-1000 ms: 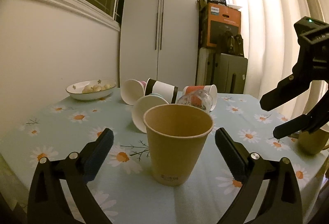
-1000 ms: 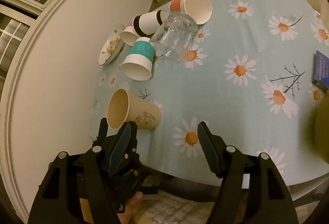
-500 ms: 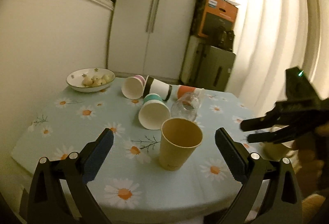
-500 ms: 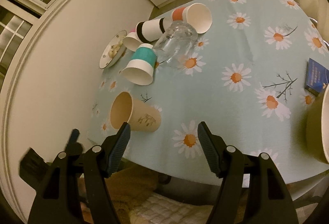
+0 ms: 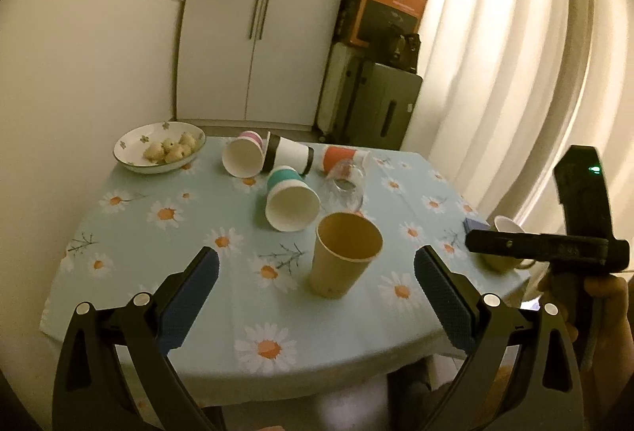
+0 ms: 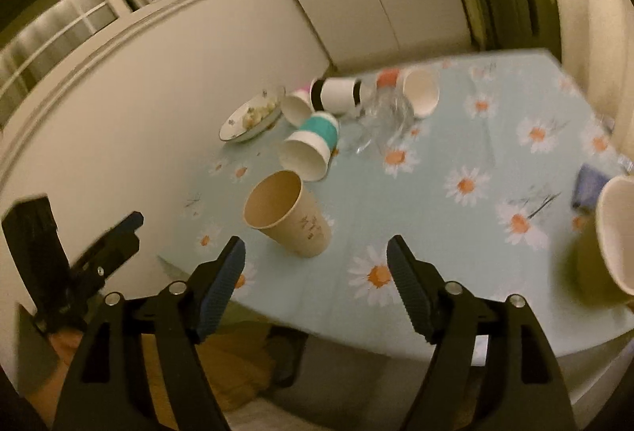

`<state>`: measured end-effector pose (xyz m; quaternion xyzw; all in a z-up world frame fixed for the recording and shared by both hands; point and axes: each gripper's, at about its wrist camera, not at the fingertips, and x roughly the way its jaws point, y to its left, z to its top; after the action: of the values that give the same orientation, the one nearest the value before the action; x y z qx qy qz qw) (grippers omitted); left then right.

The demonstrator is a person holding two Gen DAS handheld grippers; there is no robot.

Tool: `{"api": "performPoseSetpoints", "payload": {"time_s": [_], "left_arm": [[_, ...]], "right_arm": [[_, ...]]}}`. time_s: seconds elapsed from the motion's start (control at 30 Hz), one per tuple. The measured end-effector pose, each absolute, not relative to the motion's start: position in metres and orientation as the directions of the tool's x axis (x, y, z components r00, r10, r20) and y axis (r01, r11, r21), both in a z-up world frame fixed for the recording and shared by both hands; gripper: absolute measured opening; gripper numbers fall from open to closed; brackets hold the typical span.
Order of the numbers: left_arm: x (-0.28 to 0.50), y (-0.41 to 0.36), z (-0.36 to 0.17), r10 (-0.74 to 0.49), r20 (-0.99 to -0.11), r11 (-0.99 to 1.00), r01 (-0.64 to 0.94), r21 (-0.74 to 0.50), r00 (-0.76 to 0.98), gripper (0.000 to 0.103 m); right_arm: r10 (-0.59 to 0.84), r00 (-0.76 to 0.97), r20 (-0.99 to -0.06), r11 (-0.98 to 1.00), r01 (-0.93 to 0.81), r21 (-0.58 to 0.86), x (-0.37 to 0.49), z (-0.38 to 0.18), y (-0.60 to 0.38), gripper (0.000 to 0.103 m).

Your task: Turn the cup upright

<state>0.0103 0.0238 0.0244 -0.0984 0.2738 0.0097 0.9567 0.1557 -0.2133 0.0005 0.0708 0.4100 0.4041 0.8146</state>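
A tan paper cup (image 5: 344, 258) stands upright on the daisy tablecloth near the front edge; it also shows in the right wrist view (image 6: 287, 217). My left gripper (image 5: 316, 286) is open and empty, drawn back in front of the cup. My right gripper (image 6: 316, 274) is open and empty, off the table's front edge. Behind the tan cup a teal-banded cup (image 5: 290, 199), a pink-banded cup (image 5: 243, 157), a black-banded cup (image 5: 289, 155), an orange-banded cup (image 5: 342, 157) and a clear glass (image 5: 348, 185) lie on their sides.
A bowl of food (image 5: 159, 152) sits at the back left of the table (image 5: 158, 272). A mug (image 5: 505, 248) and a small blue box (image 5: 475, 225) are at the right edge. White cupboard, boxes and curtain stand behind.
My left gripper has pulled back and up from the upright tan cup. My right gripper has swung and lowered to look more level across the table.
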Motion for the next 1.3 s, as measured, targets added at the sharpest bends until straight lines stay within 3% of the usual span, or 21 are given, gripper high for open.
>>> {"api": "performPoseSetpoints", "payload": {"time_s": [0.3,0.77,1.3], "left_arm": [[-0.004,0.03,0.011,-0.046,-0.521,0.978,-0.068,-0.199,0.852,0.096],[-0.02,0.021,0.009,-0.032,-0.516,0.982,-0.068,-0.174,0.856,0.096],[-0.022,0.006,0.006,-0.007,-0.529,0.989,-0.073,-0.131,0.848,0.096]], "right_arm": [[0.64,0.517,-0.569,0.739,-0.618,0.269,0.109,0.0,-0.226,0.081],[0.646,0.572,-0.505,0.742,-0.626,0.239,0.074,0.004,-0.242,0.095],[0.611,0.606,-0.509,0.761,-0.628,0.166,0.059,0.002,-0.234,0.096]]}}
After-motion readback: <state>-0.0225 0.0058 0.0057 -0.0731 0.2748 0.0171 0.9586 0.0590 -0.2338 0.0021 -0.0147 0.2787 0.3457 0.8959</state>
